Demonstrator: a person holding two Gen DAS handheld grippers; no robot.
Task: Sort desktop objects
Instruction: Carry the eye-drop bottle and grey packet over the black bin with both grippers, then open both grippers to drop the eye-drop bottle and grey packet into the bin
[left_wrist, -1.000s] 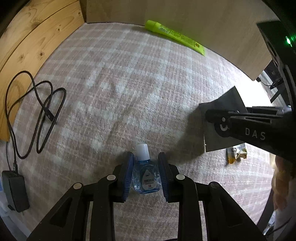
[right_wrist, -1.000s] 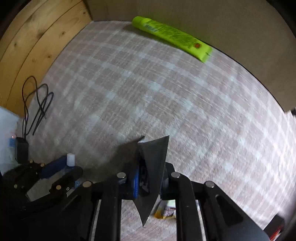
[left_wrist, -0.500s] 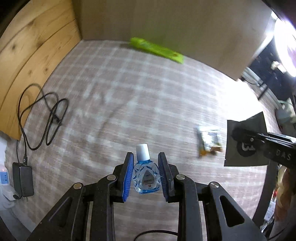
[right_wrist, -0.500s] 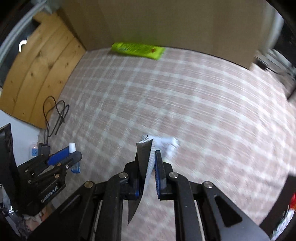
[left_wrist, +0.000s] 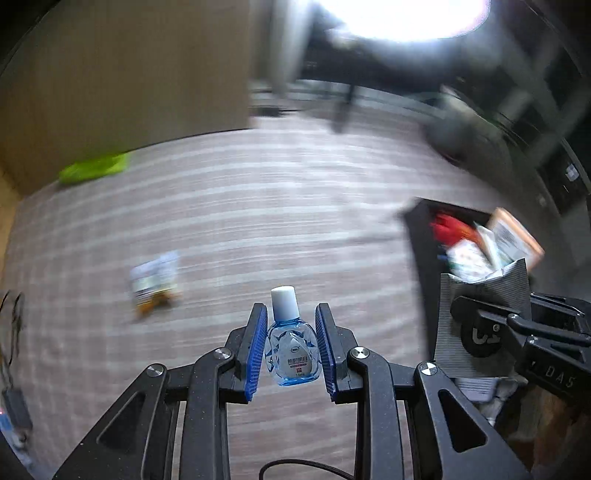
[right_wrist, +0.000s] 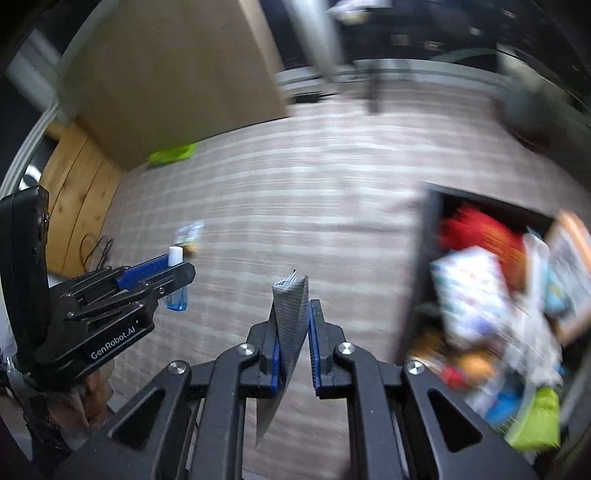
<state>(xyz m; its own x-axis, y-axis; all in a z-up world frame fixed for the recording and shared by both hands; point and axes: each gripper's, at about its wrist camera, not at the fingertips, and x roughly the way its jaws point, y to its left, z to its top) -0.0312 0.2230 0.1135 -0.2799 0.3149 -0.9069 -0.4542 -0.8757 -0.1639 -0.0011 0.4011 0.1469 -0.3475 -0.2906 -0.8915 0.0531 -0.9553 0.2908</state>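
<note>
The left hand-held gripper (left_wrist: 291, 345) pinches a small, light eye-drop bottle (left_wrist: 291, 347) by its slick plastic body, above the tabletop (left_wrist: 258, 221). The right hand-held gripper (right_wrist: 293, 345) is clamped on a thin, floppy grey packet (right_wrist: 290, 317) near its lower half, close to the crowded black bin (right_wrist: 430, 236); a grip close to the middle seems best to stop it sagging.

Big open checked cloth (left_wrist: 258, 221) in middle, lots of room; small packet (left_wrist: 155, 280) lying left; green tube (left_wrist: 94, 169) far back by wall; full black box (right_wrist: 432, 258) blocks right side
</note>
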